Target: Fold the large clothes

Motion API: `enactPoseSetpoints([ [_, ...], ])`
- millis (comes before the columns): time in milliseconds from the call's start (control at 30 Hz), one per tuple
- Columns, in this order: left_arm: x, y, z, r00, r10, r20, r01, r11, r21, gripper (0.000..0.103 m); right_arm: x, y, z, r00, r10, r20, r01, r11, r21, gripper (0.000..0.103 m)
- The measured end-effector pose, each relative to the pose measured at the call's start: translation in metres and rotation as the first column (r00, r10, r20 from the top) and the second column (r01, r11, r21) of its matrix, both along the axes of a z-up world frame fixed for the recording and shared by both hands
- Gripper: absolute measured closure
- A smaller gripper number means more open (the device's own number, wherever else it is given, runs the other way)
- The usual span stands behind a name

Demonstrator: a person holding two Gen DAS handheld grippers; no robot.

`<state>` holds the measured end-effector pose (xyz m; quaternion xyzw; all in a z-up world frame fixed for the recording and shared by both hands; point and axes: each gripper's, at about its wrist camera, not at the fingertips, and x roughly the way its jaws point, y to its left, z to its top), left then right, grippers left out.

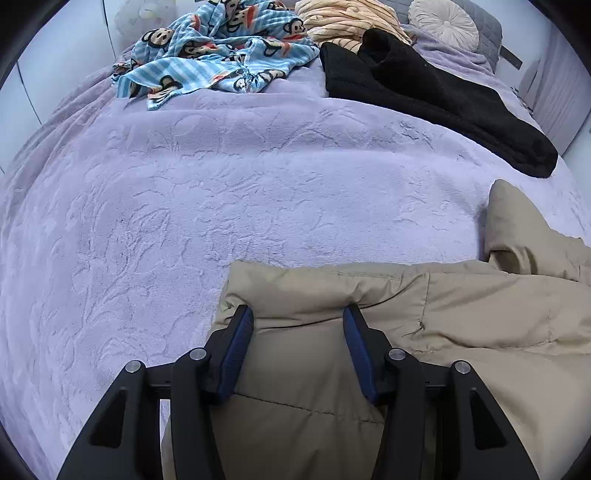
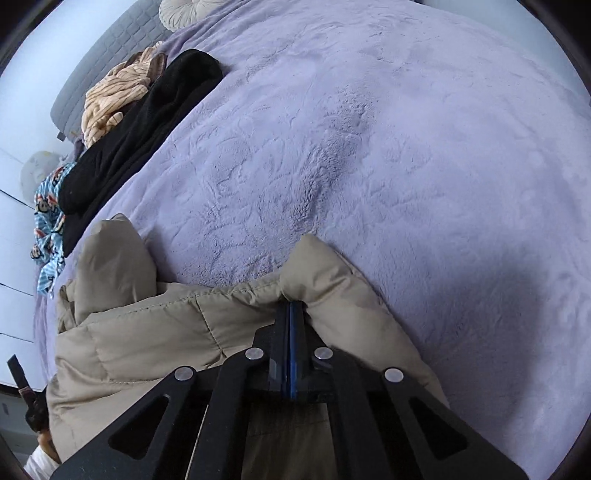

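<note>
A big puffy tan jacket (image 1: 369,332) lies on a soft lilac fleece blanket (image 1: 258,177) that covers the bed. It sits at the near edge of the bed, close to the person holding the tools, and one puffy sleeve (image 1: 517,229) sticks out on the side.

The left gripper (image 1: 297,314) has its two blue pads set apart, with a fat fold of the jacket's edge bulging between them. It looks like the pads press on that thick fold, so the left gripper is holding the jacket. The right gripper (image 2: 291,306) is squeezed tight, and the tan cloth puckers around its tips, so it pinches a thin bit of the jacket's edge.

So the step in hand looks like this: both grippers hold one edge of the jacket and lay it down on the blanket, to spread it flat or to make a fold.

Next, I think the edge must be set down smooth and straight, and then both grippers must let go gently so the puffy cloth does not spring back.

Far off at the back of the bed wait a long black knit garment (image 1: 424,99), a blue monkey-print cloth (image 1: 221,55) and a striped cream garment (image 1: 343,22). They are well apart from the jacket
</note>
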<state>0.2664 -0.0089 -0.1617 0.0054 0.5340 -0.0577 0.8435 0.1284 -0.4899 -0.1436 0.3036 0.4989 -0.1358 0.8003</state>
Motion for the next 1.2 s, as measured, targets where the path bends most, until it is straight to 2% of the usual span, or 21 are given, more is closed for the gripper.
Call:
enactPoseSetpoints([
  [133,-0.004,0.004,0.015,0.999,0.026,-0.030,-0.026,0.999,0.025,0.049,0.007,0.001,0.004,1.000,-0.014,-0.017,0.015,1.000,0.025,0.103],
  [200,-0.013,0.005,0.031,1.000,0.011,-0.021,-0.010,0.998,0.063,0.049,0.002,0.002,0.015,0.999,-0.028,-0.025,0.029,0.999,0.035,0.099],
  [300,-0.036,0.012,0.058,1.000,-0.018,-0.004,0.019,0.996,0.085,0.049,-0.013,0.012,0.041,1.000,-0.012,-0.012,0.013,0.999,0.037,0.099],
  [400,-0.061,0.023,0.077,1.000,-0.012,-0.020,0.013,0.997,0.072,0.049,-0.038,0.023,0.062,1.000,-0.006,0.026,0.004,0.998,0.064,0.098],
  [533,-0.094,0.034,0.090,0.999,0.016,-0.047,-0.013,0.998,0.064,0.049,-0.084,0.040,0.076,0.998,-0.037,0.050,0.029,0.989,0.145,0.096],
  [667,-0.129,0.038,0.091,0.996,0.021,-0.087,-0.017,0.999,0.051,0.049,-0.129,0.059,0.077,0.998,-0.057,0.038,0.048,0.979,0.199,0.093],
  [800,-0.158,0.036,0.094,0.996,0.004,-0.091,0.000,0.999,0.050,0.049,-0.164,0.076,0.078,0.996,-0.080,0.028,0.071,0.966,0.248,0.092],
  [867,-0.169,0.037,0.094,0.995,0.001,-0.100,0.002,1.000,0.025,0.049,-0.178,0.083,0.078,0.996,-0.087,0.027,0.077,0.962,0.260,0.092],
  [933,-0.179,0.037,0.093,0.994,-0.006,-0.113,0.008,1.000,0.010,0.049,-0.193,0.092,0.078,0.996,-0.089,0.023,0.079,0.959,0.274,0.088],
  [1000,-0.187,0.036,0.092,0.993,-0.015,-0.115,0.016,1.000,0.011,0.049,-0.204,0.097,0.074,0.996,-0.092,0.011,0.085,0.958,0.275,0.073],
  [1067,-0.193,0.035,0.090,0.993,-0.024,-0.113,0.026,1.000,0.015,0.049,-0.215,0.104,0.069,0.995,-0.104,0.001,0.099,0.955,0.281,0.064],
  [1167,-0.202,0.036,0.086,0.993,-0.024,-0.113,0.026,0.999,0.020,0.049,-0.226,0.114,0.062,0.994,-0.105,-0.007,0.103,0.949,0.297,0.060],
  [1200,-0.203,0.037,0.085,0.993,-0.019,-0.118,0.021,1.000,0.014,0.035,-0.229,0.117,0.059,0.995,-0.101,-0.010,0.099,0.949,0.300,0.056],
])
